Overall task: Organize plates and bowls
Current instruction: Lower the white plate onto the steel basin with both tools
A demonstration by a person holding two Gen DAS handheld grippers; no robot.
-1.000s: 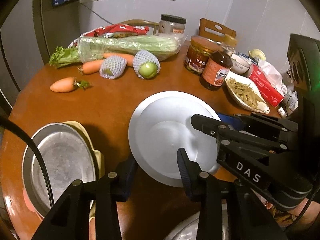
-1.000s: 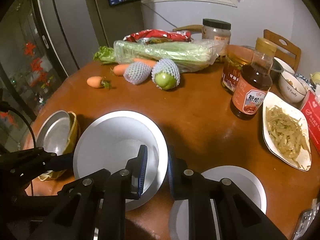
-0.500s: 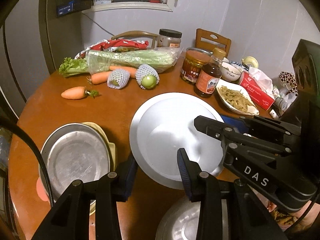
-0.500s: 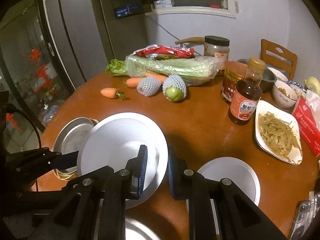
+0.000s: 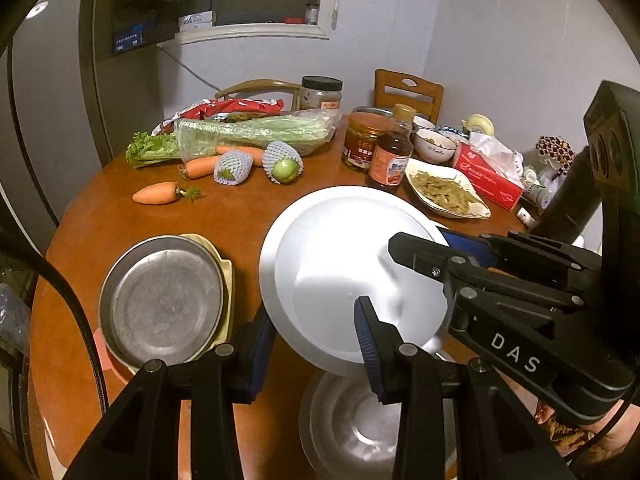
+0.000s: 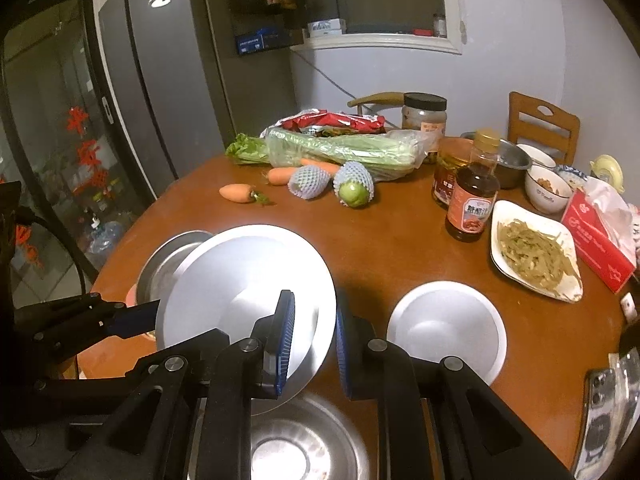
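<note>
A large white plate (image 5: 340, 248) hangs tilted above the brown round table (image 5: 240, 216), carried between both grippers. My left gripper (image 5: 314, 316) is shut on its near rim, one finger on each side of the edge. My right gripper (image 6: 314, 308) is shut on the rim as well; the left wrist view shows it clamping the plate's right edge. In the right wrist view the plate (image 6: 240, 272) covers part of a steel plate (image 5: 160, 300) stacked on a yellow dish. A steel bowl (image 6: 300, 448) sits below the held plate. A second white plate (image 6: 446, 328) lies to the right.
Further back lie carrots (image 5: 156, 193), netted fruit (image 5: 282, 162) and bagged celery (image 5: 256, 130). A sauce bottle (image 6: 472, 200), jars, a dish of shredded food (image 6: 536, 252), a small bowl and a red tissue box (image 6: 600, 240) crowd the right side. A phone (image 6: 604, 416) lies at the near right edge.
Both grippers have risen and drawn back together with the white plate held between them. The table looks farther off, and the steel bowl beneath has come into view.
</note>
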